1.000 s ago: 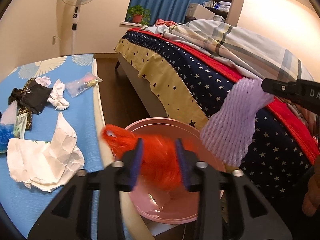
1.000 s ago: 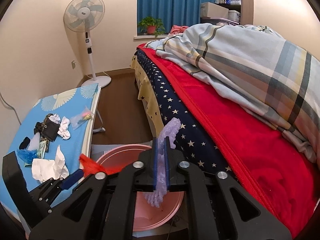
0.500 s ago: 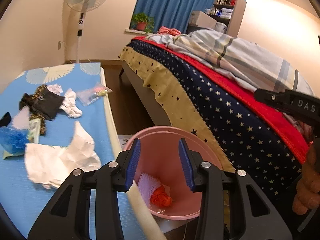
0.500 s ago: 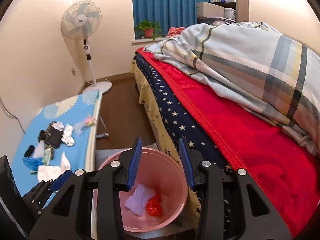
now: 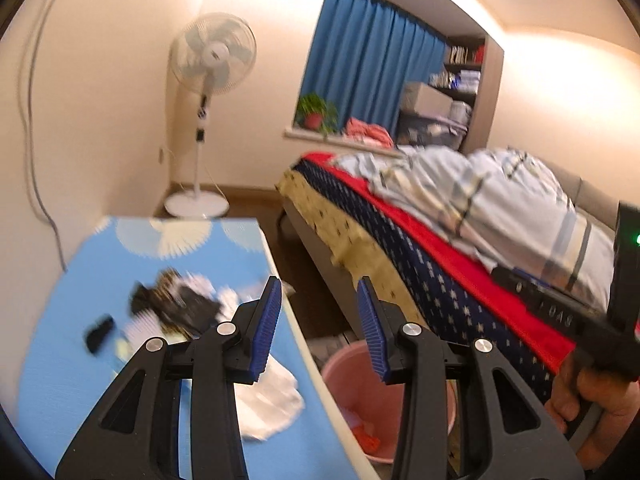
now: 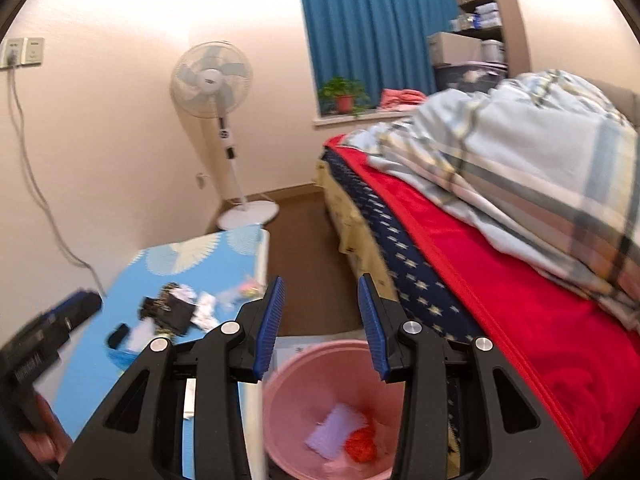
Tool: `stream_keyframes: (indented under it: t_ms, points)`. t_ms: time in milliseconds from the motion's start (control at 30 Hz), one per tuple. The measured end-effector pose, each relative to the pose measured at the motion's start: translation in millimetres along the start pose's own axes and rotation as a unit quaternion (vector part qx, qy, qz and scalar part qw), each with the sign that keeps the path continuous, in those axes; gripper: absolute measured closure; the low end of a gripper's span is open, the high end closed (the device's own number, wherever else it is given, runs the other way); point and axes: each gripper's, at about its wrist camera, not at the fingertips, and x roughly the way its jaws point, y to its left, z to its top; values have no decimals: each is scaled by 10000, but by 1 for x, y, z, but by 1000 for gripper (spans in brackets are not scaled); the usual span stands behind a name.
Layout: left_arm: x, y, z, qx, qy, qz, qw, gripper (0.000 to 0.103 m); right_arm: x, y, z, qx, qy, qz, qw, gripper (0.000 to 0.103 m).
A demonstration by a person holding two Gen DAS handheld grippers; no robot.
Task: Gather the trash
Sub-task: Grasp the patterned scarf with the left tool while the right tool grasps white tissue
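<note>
Two tools (left (image 5: 318, 320), right (image 6: 320, 320)) spread, empty, pink bin (image 6: 288, 380) half hidden, table (image 5: 60, 360) litter blurred.

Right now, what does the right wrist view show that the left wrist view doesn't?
Only the right wrist view shows the wall socket and the purple foam net clearly inside the pink bin.

Only the left wrist view shows the large white paper on the blue table.

Both show the bin, the orange scrap, the fan, the bed and open, empty tool fingers.
</note>
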Motion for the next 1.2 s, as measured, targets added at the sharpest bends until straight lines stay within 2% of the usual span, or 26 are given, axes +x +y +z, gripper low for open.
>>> stream_keyframes:
  t_ms: [167, 300, 400, 533, 633, 733, 767, 800, 933, 1200]
  points:
    - [-19, 36, 45, 263, -262, 140, 9992, 64, 12, 30, 31, -276, -52, 453, 9986, 63]
    - [-15, 71, 68, 471, -238, 329, 9981, 64, 34, 52, 55, -491, -47, 859, 9951, 63]
    - [1, 101, 72, 568, -150, 566, 9967, 64, 59, 70, 66, -701, 8, 1119, 9912, 63]
    - [29, 144, 63, 412, 17, 799, 9959, 64, 96, 91, 65, -954, 89, 1323, 9866, 65]
    - [51, 169, 51, 231, 227, 779, 9964, 64, 126, 101, 51, -1126, 263, 1440, 9828, 72]
    - [72, 194, 37, 38, 515, 529, 9973, 65, 158, 112, 31, -1341, 568, 1663, 9753, 80]
    - [78, 199, 32, 87, 582, 514, 9969, 68, 166, 115, 26, -1363, 654, 1722, 9734, 81]
    - [83, 206, 28, 139, 648, 522, 9964, 75, 174, 117, 22, -1376, 727, 1777, 9717, 82]
    - [114, 234, 6, -2, 994, 625, 9931, 83, 205, 131, -4, -1574, 1104, 2004, 9607, 82]
    - [147, 256, -22, -82, 1422, 651, 9877, 83, 259, 156, -55, -2074, 1707, 2113, 9398, 81]
